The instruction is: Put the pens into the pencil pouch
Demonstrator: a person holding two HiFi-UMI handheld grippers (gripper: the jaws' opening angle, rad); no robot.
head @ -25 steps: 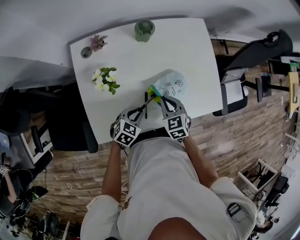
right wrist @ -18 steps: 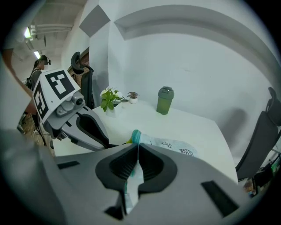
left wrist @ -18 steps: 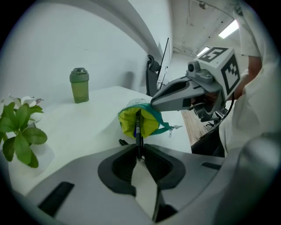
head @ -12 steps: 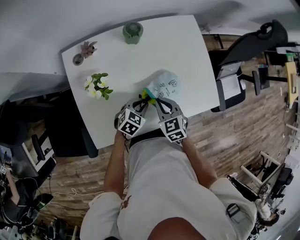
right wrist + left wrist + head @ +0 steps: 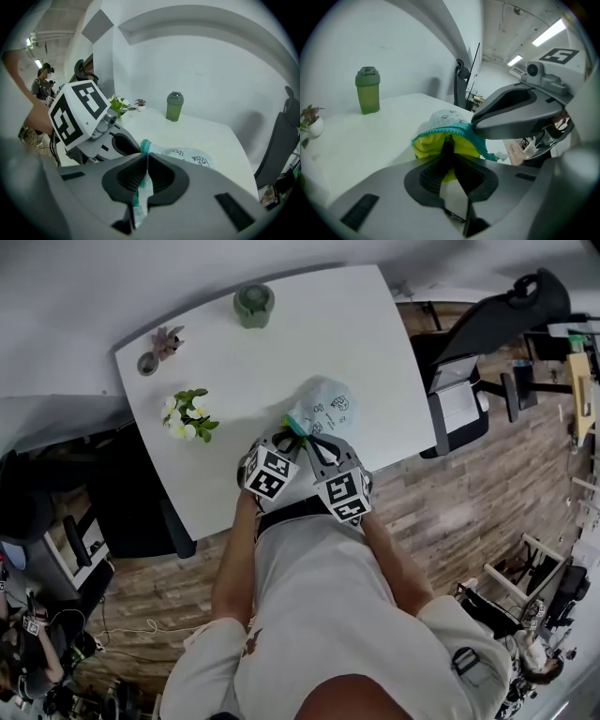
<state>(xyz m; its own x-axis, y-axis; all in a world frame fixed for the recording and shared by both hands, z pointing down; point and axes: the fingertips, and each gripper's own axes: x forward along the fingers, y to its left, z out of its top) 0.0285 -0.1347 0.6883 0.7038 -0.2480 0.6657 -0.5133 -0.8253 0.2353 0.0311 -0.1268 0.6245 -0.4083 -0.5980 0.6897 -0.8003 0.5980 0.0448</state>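
Got the pencil pouch lying near the front edge of the white table, mouth gaping, yellow lining showing. Clamped tight on its teal zipper rim with the right gripper. Pinching a dark pen in the left gripper, tip right at that yellow mouth. Further back, well apart: green bottle, flower sprig, small potted plant.

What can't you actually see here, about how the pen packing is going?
- Inside of the pale blue printed fabric pouch: left gripper view, its yellow lining hides any pens there.
- Tip of the thin black pen: same view, buried in the pouch mouth.
- Both jaws: head view, under the marker cubes.
- Pouch drawings: too small to identify.
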